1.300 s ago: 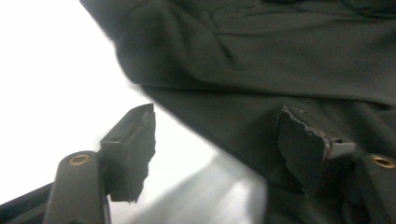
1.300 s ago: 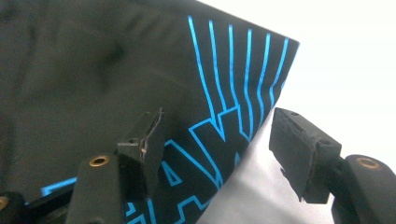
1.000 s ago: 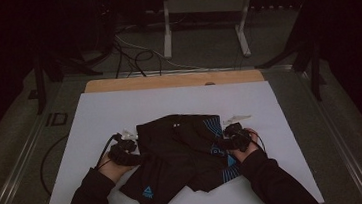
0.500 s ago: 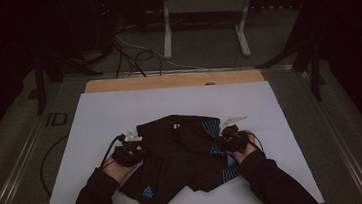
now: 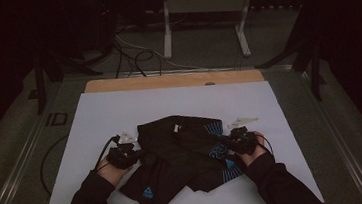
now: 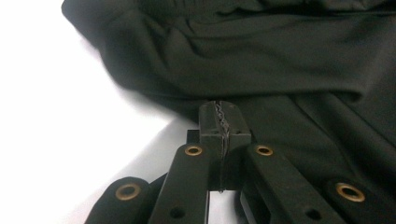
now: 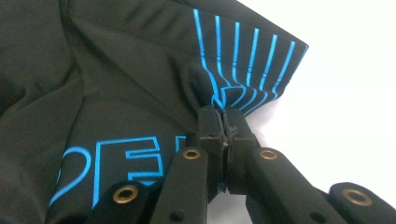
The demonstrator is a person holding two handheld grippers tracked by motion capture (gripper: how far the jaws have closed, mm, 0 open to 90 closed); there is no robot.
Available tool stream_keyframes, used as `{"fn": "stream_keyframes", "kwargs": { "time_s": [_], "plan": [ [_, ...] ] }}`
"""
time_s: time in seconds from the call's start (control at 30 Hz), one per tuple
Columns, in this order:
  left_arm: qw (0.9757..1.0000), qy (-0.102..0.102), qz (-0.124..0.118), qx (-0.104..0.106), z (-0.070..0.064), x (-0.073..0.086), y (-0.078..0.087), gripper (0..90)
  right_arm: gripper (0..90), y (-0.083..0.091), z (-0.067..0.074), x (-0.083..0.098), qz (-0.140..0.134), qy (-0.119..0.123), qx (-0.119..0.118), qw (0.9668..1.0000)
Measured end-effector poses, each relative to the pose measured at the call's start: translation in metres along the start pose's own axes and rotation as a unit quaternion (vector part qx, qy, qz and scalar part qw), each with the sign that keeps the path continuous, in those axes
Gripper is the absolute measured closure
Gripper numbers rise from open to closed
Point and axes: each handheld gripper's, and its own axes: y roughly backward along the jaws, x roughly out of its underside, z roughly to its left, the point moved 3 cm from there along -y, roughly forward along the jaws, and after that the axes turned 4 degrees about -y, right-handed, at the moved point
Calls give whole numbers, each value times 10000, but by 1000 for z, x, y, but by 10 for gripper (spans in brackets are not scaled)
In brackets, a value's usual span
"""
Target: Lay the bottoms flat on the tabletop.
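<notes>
On the white table [image 5: 95,115], the left gripper [image 5: 124,148] sits at the left edge of the black shorts [image 5: 179,157], its jaws pressed together at the fabric's edge; whether cloth is pinched I cannot tell. The shorts lie crumpled mid-table. The right gripper [image 5: 234,139] is clamped on their blue-striped hem [image 7: 243,88]
</notes>
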Motion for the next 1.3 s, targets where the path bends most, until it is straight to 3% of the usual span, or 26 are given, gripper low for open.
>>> {"fn": "stream_keyframes", "kwargs": {
  "time_s": [0.17,0.27,0.4,0.67,0.73,0.83,0.97,1.3],
  "plan": [
    [9999,-99,-19,27,-6,8,17,900,882,16,1,7,-29,3,-38,10000],
    [9998,-157,-20,156,-11,12,26,900,881,24,2,12,4,76,11,10000],
    [9992,-282,30,283,-24,18,38,900,881,28,-1,20,196,160,-9,9997],
    [9966,-392,351,629,-42,36,48,900,880,30,-7,38,381,0,-51,9993],
    [9966,-479,441,514,-42,39,49,900,879,33,-6,41,385,-24,-90,9992],
    [9970,-418,447,468,-38,42,47,900,879,34,-1,47,441,26,-120,9990],
    [9978,-274,375,470,-32,41,43,900,876,33,2,47,445,80,-88,9989],
    [9976,-240,324,571,-26,36,40,885,864,35,-1,44,298,-2,-90,9995]
  ]
}}
